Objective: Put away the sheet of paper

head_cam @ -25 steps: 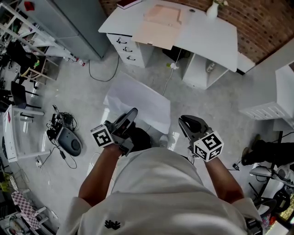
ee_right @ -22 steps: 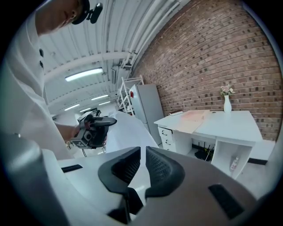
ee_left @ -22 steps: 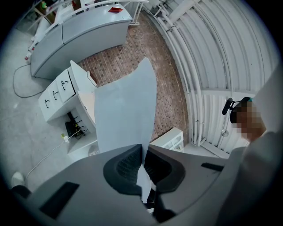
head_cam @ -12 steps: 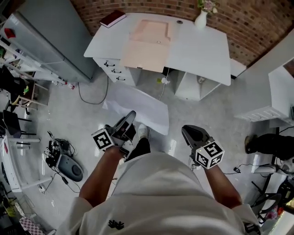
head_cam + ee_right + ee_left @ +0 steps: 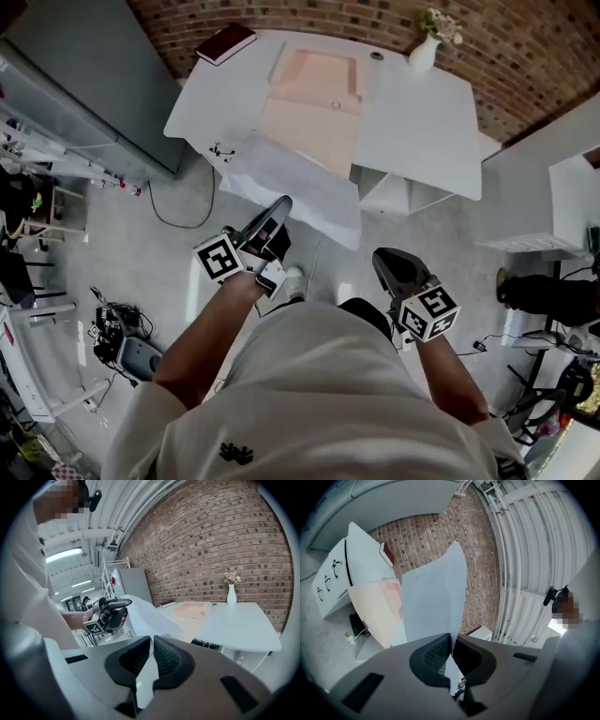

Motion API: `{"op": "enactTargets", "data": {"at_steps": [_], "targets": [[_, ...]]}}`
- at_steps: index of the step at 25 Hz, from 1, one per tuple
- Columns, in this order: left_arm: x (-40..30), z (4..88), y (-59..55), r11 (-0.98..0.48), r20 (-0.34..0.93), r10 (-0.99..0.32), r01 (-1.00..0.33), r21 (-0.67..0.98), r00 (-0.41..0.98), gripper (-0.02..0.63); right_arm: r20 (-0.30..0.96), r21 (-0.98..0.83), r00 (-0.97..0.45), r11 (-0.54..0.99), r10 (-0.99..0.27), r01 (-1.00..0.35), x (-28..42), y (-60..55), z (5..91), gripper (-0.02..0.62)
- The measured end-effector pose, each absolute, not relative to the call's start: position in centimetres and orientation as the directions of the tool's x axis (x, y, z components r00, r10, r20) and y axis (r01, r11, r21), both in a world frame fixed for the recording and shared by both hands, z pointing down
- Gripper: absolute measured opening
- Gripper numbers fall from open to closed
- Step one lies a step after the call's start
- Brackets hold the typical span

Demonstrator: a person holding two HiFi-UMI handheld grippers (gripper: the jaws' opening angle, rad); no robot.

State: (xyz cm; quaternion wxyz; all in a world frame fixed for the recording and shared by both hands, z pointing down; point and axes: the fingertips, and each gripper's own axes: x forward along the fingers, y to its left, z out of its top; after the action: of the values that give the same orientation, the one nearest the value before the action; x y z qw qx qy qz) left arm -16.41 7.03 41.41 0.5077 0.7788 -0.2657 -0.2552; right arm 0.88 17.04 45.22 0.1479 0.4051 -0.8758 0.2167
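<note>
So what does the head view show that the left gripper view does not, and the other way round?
Only the head view: the right gripper, the vase with flowers on the desk, and the person's white shirt.

Only the left gripper view: the left gripper from close by, its jaws pressed together on the edge of the sheet of paper, and the pipes overhead.

Both: the sheet of paper, the white desk, the dark red book, the peach folder and the brick wall.

No legible text or markings
</note>
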Motion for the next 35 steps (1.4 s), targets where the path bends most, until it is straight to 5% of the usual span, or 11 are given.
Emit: {"op": "enactTargets", "data": {"at_steps": [23, 35], "targets": [[-9.5, 42.8, -16.5, -0.270, -0.144, -0.781, -0.120, 0.955, 0.608, 0.025, 0.435, -0.272, -0.655, 0.603, -0.618, -0.750, 11.3, -4.3, 45.0, 0.049], [-9.8, 52.8, -26.3, -0.143, -0.075, -0.822, -0.078, 0.987, 0.564, 0.024, 0.496, -0.317, -0.598, 0.510, -0.630, -0.800, 15.7, -10.8, 47.6, 0.049]]}}
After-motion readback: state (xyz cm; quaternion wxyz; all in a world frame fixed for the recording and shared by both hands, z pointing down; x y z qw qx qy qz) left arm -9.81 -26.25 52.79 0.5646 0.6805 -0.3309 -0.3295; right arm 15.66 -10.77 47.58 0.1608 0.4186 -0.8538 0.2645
